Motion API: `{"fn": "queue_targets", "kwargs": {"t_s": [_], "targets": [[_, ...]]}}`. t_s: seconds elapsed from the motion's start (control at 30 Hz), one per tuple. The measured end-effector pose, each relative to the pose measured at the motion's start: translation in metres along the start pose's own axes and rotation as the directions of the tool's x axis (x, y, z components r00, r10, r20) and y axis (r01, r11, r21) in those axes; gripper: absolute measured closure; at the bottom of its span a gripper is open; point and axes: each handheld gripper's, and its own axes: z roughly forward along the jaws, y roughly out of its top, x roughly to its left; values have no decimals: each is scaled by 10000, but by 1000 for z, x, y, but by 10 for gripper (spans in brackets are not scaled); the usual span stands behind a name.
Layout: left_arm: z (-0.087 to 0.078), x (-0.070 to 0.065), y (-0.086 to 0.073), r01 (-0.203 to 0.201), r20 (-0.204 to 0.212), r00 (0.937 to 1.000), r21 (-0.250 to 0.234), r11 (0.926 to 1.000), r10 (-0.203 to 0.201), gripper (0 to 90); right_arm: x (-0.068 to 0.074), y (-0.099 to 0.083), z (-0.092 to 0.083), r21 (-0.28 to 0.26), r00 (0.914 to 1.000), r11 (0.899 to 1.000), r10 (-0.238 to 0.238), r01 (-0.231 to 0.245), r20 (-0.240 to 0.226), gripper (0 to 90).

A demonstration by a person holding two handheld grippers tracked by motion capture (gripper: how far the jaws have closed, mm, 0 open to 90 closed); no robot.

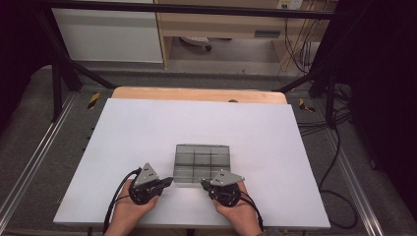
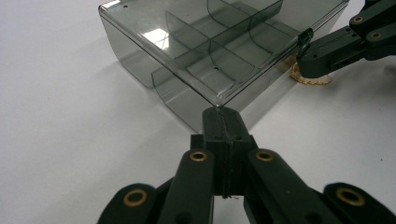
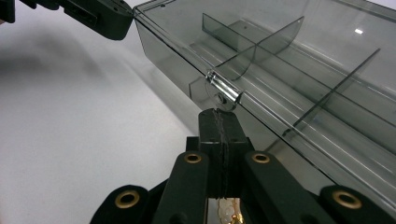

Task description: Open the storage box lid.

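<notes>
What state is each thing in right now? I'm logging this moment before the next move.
Clear divided box: lid closed, lying flat on the table, compartments look empty.
Left gripper: jaws shut, tips against the box's near left corner, nothing between them.
Right gripper: jaws shut, tips at the box's near edge by a small hinge or clasp.
White table: bears the box.
</notes>
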Motion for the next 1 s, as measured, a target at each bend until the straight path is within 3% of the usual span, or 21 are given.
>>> {"fn": "queue_targets", "kwargs": {"t_s": [0.63, 0.8, 1.0], "targets": [[1, 1, 1, -11, 61, 10000, -83, 10000, 11, 900, 1, 2, -3, -295, 9999, 9996, -45, 43, -94, 900], [0, 2, 2, 17, 61, 10000, -118, 9999, -17, 900, 0, 5, -8, -605, 10000, 9982, -20, 17, -48, 900], [-10, 8, 10, 32, 12, 10000, -537, 9986, -31, 900, -1, 11, -12, -1025, 10000, 9947, -8, 7, -14, 900]]}}
